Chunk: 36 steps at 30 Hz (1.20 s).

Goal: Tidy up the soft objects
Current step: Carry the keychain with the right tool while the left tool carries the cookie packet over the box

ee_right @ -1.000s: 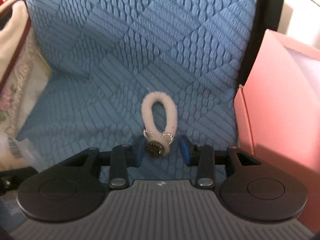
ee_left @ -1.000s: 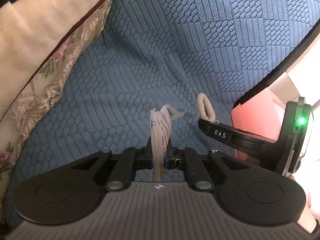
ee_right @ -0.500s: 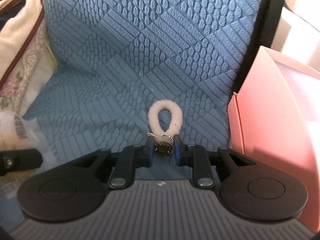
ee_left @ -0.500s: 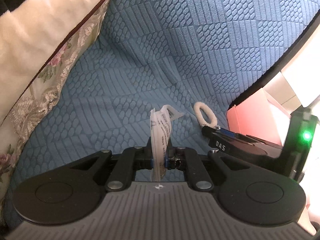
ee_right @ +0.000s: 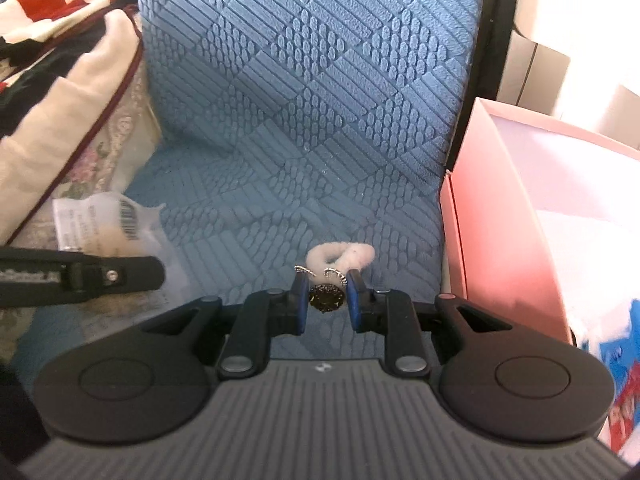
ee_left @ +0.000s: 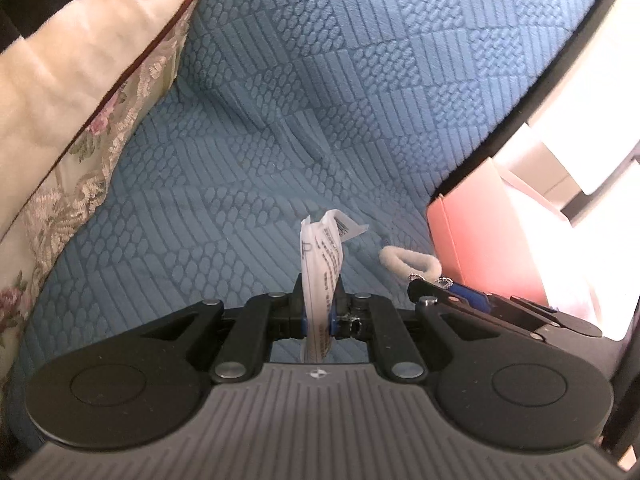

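My left gripper (ee_left: 319,312) is shut on a clear printed plastic packet (ee_left: 322,264), held upright above the blue textured seat cushion (ee_left: 280,140). My right gripper (ee_right: 327,298) is shut on the dark round charm of a fluffy white hair tie (ee_right: 340,256), which is lifted off the cushion (ee_right: 304,120). The hair tie (ee_left: 410,260) also shows in the left wrist view, beside the pink box (ee_left: 480,232). The packet (ee_right: 108,224) and the left gripper's finger (ee_right: 80,276) show at the left of the right wrist view.
A cream floral pillow (ee_left: 80,92) leans on the left side of the seat. An open pink box (ee_right: 520,208) stands right of the seat. A blue and red package (ee_right: 616,364) lies at the far right. The black chair frame (ee_right: 492,40) edges the backrest.
My right gripper has closed on the hair tie's charm and lifted it, drawing back. The hair tie now droops folded. My left gripper keeps holding the packet.
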Tool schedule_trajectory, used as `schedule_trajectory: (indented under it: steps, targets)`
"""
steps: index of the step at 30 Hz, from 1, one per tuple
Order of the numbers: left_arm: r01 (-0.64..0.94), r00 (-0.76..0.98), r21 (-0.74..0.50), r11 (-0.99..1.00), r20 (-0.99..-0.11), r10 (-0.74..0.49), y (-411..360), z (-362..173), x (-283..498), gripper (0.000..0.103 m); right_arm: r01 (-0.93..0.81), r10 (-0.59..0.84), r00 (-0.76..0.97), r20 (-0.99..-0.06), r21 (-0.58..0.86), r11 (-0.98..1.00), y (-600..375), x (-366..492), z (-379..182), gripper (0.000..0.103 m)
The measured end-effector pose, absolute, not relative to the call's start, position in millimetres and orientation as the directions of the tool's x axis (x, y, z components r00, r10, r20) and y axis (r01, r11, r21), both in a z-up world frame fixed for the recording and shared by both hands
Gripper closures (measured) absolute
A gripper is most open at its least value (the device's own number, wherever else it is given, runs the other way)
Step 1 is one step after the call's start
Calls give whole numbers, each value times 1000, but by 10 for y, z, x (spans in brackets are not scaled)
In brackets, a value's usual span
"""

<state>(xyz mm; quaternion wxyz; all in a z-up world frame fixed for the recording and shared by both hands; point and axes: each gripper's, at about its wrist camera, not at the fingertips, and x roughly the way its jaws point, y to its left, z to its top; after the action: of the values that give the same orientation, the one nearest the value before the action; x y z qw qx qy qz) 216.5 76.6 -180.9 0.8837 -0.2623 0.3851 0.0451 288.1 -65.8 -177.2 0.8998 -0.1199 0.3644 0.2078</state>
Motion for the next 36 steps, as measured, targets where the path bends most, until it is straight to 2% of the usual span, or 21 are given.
schedule_trajectory:
  steps: [9, 18, 36]
  targets:
    - [-243, 706, -393, 887, -698, -116, 616, -1667, 2013, 92, -441, 287, 649, -704, -42, 897, -833, 2538, -1713, 79]
    - [-228, 721, -414, 881, -680, -133, 549, -1452, 1864, 92, -423, 304, 671, -676, -12, 906, -1077, 2301, -1473, 79]
    - [-121, 764, -418, 900, -618, -184, -64, -778, 1854, 92, -411, 349, 747, -566, 19, 911, -1663, 2143, -617, 79]
